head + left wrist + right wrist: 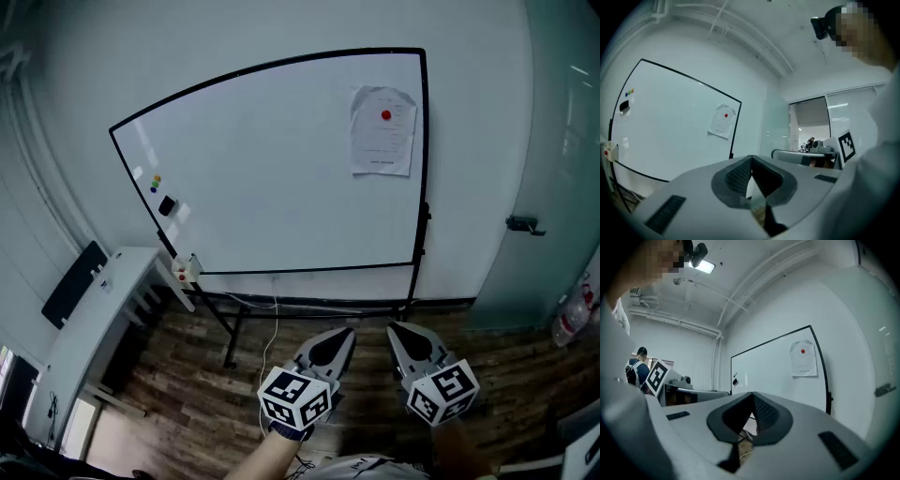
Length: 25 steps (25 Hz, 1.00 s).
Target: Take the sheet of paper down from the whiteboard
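Observation:
A white sheet of paper [382,131] hangs at the upper right of the whiteboard [272,169], pinned by a red round magnet [386,115]. The paper [723,121] also shows in the left gripper view, and the paper [803,359] in the right gripper view. Both grippers are held low and level, well short of the board. My left gripper [343,336] has its jaw tips together with nothing between them. My right gripper [397,330] is likewise shut and empty.
Small coloured magnets [156,184] and a black eraser [167,205] sit at the board's left. The board rests on a black stand [281,305] over a wood floor. A white desk [89,328] stands at left, a glass door with a handle [525,224] at right.

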{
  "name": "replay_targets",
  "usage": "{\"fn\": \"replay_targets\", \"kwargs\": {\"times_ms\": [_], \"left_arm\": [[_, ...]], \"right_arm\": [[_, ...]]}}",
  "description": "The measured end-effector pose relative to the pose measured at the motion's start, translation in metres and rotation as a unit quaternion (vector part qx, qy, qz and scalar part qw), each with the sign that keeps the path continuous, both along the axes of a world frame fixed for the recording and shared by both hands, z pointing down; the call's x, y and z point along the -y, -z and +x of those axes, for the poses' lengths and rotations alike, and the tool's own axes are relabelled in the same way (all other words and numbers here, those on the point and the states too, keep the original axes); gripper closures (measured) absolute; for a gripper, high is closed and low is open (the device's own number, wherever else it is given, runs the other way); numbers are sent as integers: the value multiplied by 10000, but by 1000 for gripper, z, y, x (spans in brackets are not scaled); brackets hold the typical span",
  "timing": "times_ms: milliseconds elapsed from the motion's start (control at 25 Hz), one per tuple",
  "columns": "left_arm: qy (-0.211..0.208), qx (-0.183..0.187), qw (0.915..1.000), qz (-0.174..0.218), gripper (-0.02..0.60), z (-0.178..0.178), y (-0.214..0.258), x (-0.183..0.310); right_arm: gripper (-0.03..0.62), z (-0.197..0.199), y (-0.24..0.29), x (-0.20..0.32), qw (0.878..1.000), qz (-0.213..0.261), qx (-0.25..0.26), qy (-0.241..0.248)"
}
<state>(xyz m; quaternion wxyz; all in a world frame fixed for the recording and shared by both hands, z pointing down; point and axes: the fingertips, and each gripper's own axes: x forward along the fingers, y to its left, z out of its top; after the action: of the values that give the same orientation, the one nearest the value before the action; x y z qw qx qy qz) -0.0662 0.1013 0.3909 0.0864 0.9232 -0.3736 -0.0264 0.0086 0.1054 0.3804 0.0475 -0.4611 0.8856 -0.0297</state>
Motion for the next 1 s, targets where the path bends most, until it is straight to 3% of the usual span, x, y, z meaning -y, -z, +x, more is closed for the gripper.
{"fn": "replay_targets", "kwargs": {"times_ms": [680, 1000], "left_arm": [[104, 86, 9999, 46, 568, 23, 1, -2], [237, 87, 9996, 150, 568, 48, 2, 2]], "right_arm": [[580, 24, 6, -6, 9995, 110, 254, 143], [580, 46, 12, -7, 9994, 319, 59, 128]]}}
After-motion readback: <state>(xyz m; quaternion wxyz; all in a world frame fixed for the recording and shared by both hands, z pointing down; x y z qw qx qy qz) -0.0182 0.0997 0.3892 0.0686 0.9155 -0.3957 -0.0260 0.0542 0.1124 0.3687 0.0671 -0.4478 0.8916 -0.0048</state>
